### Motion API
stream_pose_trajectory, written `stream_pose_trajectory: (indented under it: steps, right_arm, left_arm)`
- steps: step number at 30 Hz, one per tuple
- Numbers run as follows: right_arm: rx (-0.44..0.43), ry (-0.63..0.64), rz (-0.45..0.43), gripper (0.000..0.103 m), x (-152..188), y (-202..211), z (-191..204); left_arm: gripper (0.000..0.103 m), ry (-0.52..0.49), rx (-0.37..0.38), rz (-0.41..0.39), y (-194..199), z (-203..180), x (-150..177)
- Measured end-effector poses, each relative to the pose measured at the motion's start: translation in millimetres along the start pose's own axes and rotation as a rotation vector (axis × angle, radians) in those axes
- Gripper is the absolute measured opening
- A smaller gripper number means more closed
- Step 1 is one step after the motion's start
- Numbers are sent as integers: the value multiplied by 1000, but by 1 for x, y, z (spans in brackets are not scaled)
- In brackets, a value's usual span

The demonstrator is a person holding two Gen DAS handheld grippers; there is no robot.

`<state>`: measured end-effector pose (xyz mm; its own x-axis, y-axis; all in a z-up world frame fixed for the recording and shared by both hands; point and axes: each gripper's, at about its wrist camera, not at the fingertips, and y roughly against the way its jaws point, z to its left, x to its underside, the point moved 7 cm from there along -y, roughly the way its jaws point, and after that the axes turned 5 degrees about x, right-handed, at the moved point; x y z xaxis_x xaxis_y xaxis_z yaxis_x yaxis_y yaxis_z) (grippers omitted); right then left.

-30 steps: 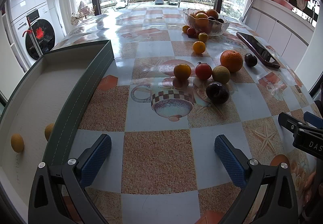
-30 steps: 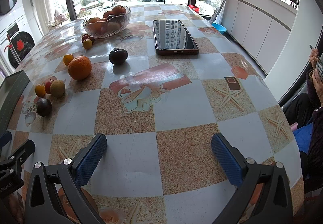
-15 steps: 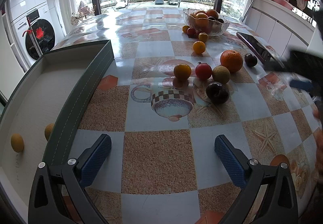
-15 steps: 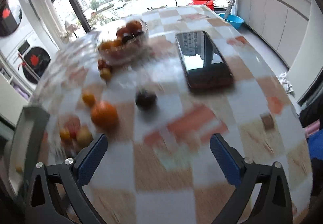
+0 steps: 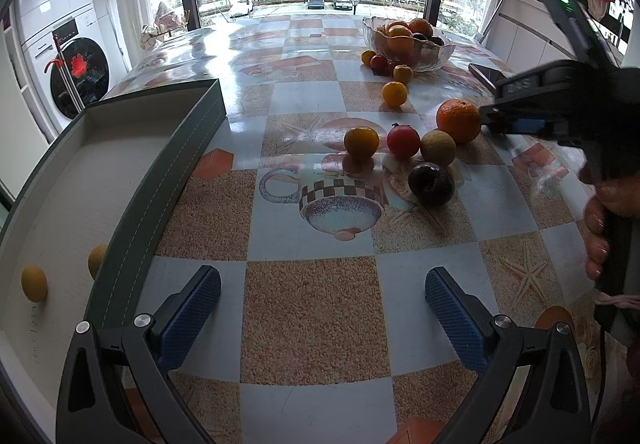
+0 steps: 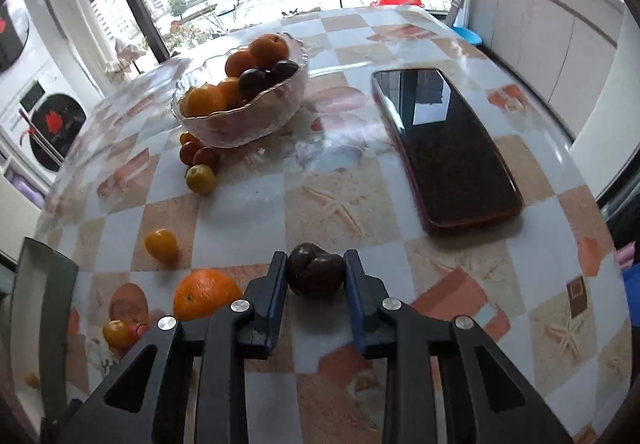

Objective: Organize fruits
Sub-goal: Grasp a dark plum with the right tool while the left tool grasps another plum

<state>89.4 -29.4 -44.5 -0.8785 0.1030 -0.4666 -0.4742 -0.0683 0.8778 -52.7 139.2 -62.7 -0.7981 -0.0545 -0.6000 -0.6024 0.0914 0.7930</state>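
At nine o'clock in the left wrist view, the tray [image 5: 132, 180] holds two small yellow fruits [image 5: 34, 283]. The left gripper [image 5: 322, 308] hovers at six o'clock, fingers spread wide over bare tablecloth [image 5: 316, 308]. In the right wrist view, the right gripper [image 6: 316, 276] pinches a dark plum [image 6: 316, 276] on the table, just right of the orange [image 6: 206, 294]; the glass bowl [image 6: 244, 124] sits at eleven o'clock and the phone [image 6: 448, 148] at two.

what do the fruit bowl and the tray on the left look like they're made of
Fruit bowl: clear glass, it seems, glossy and rippled, with a scalloped rim; the fruit shows through its wall. Tray: probably dark green leather or faux leather outside, given the pale stitching along its wall, with a matte, off-white lining.
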Motion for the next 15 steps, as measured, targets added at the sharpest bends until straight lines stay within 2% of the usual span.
stream_pose_trajectory:
  steps: [2, 6, 12, 15]
  right_arm:
    - [-64, -31, 10, 31, 5, 5, -7]
    - [-105, -23, 9, 31, 30, 26, -25]
    - [-110, 10, -31, 31, 81, 58, -44]
    - [-102, 16, -58, 31, 93, 68, -51]
  left_arm:
    - [103, 0, 0, 0, -1, 0, -1]
    - [103, 0, 0, 0, 0, 0, 0]
    - [103, 20, -21, 28, -4, -2, -6]
    - [103, 19, -3, 65, -11, -12, -14]
